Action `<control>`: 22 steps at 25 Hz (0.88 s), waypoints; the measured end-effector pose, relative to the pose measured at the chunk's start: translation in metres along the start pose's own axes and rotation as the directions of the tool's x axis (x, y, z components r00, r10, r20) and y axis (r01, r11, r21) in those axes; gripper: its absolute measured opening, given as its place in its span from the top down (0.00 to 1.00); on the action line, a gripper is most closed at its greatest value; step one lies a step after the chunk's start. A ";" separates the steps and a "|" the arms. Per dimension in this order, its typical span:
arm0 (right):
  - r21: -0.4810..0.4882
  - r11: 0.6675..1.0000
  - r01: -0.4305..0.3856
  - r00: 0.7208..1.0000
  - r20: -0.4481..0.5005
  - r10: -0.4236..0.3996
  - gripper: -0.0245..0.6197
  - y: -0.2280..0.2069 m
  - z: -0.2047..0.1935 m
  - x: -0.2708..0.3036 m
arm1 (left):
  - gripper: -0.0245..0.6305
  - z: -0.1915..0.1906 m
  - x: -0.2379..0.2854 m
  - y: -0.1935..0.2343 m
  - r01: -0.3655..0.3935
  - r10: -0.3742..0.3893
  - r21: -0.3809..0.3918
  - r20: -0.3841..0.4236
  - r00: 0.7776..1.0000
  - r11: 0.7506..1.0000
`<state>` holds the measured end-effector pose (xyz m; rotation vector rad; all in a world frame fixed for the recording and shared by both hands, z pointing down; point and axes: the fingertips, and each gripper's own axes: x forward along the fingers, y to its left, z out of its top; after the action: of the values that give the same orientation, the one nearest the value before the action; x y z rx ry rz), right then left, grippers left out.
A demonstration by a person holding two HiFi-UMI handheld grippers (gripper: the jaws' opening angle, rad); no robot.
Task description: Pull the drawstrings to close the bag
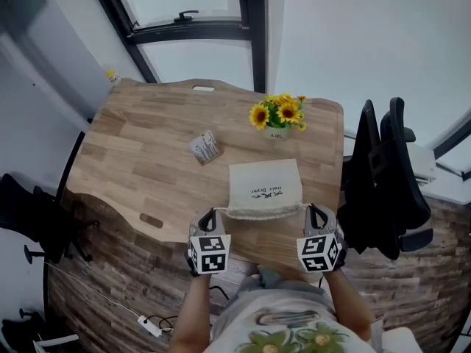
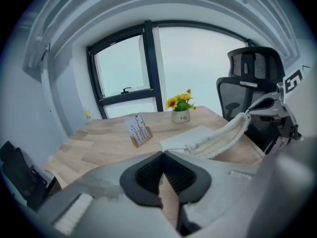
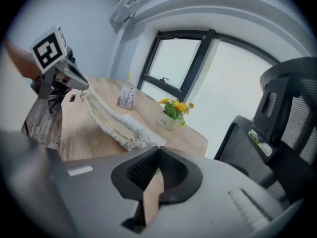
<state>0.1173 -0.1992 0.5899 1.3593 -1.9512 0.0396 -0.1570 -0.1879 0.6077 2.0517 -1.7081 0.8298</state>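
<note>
Left gripper (image 1: 212, 215) and right gripper (image 1: 316, 212) each clamp a drawstring (image 1: 223, 210); I hold them apart to cinch the bag (image 1: 265, 186).

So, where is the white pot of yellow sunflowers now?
The pot stands towards the wooden table's far right in the head view, beyond the cream cloth bag.

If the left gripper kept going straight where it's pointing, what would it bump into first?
Probably the light wooden tabletop, just beyond the shut left gripper; depth is hard to judge.
</note>
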 end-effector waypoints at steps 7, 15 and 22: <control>0.053 0.995 0.080 0.983 0.162 -0.088 0.95 -0.033 0.066 -0.025 | 0.95 0.055 -0.023 0.016 -0.074 0.077 -0.022 0.135 0.988 0.997; 0.176 0.981 0.083 0.926 0.349 -0.141 0.95 -0.060 0.131 -0.059 | 0.95 0.126 -0.067 0.031 -0.137 0.141 -0.035 0.295 0.945 0.990; 0.229 0.971 0.073 0.885 0.433 -0.168 0.95 -0.075 0.170 -0.081 | 0.95 0.160 -0.094 0.043 -0.152 0.173 -0.086 0.378 0.909 0.985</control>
<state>0.0981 -0.2388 0.3925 1.7488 -2.2854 -0.1516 -0.1737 -0.2212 0.4206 2.1637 -2.1058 0.4325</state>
